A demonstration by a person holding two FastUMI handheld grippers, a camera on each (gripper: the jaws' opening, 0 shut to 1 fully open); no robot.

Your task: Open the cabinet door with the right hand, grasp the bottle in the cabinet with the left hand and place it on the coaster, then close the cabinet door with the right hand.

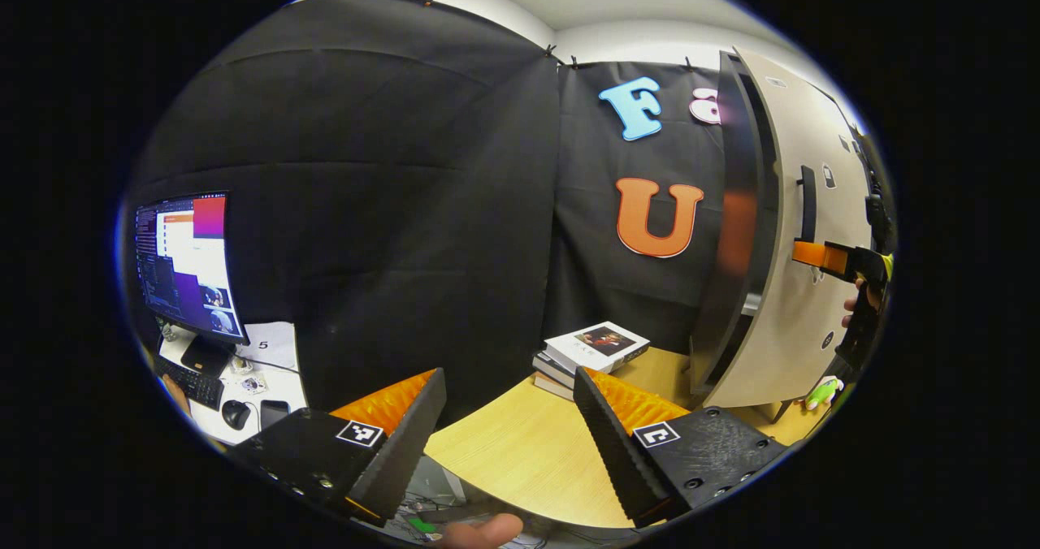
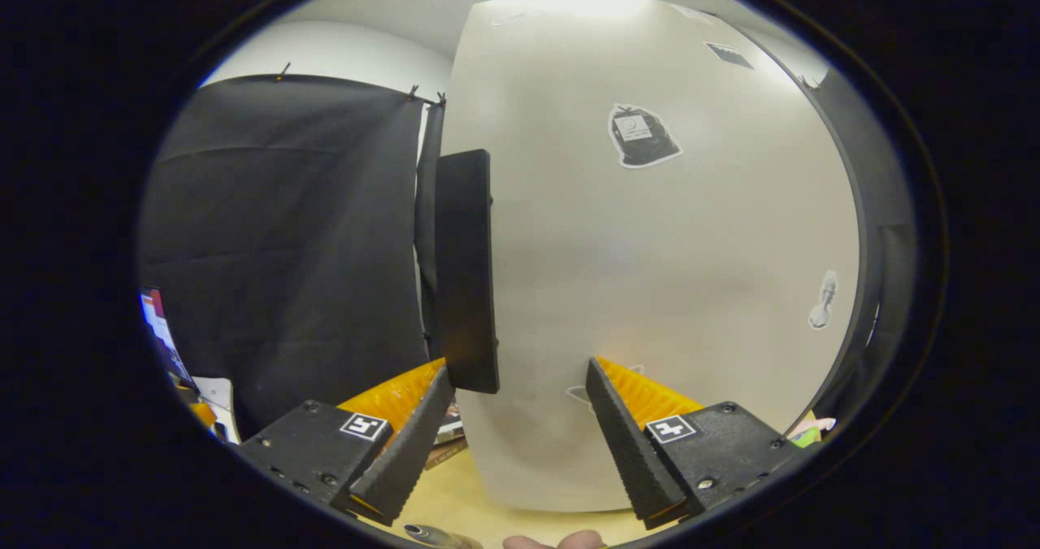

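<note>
The cream cabinet door (image 2: 650,248) looms close in the right gripper view, its black vertical handle (image 2: 465,273) along its left edge. My right gripper (image 2: 516,368) is open, and the handle's lower end sits between its fingers, close to the left fingertip (image 2: 431,395). In the left gripper view the same door (image 1: 804,127) stands at the right with its handle (image 1: 807,200). The right gripper (image 1: 816,254) is held by a hand at the handle's lower end. My left gripper (image 1: 510,378) hangs open over the wooden table (image 1: 520,451), holding nothing. The door hides the cabinet's inside.
A stack of books (image 1: 593,350) lies on the table against the black cloth, left of the cabinet's glossy dark side (image 1: 735,232). A green toy (image 1: 825,391) sits by the cabinet's foot. A monitor (image 1: 191,261), keyboard and mouse occupy a white desk at far left.
</note>
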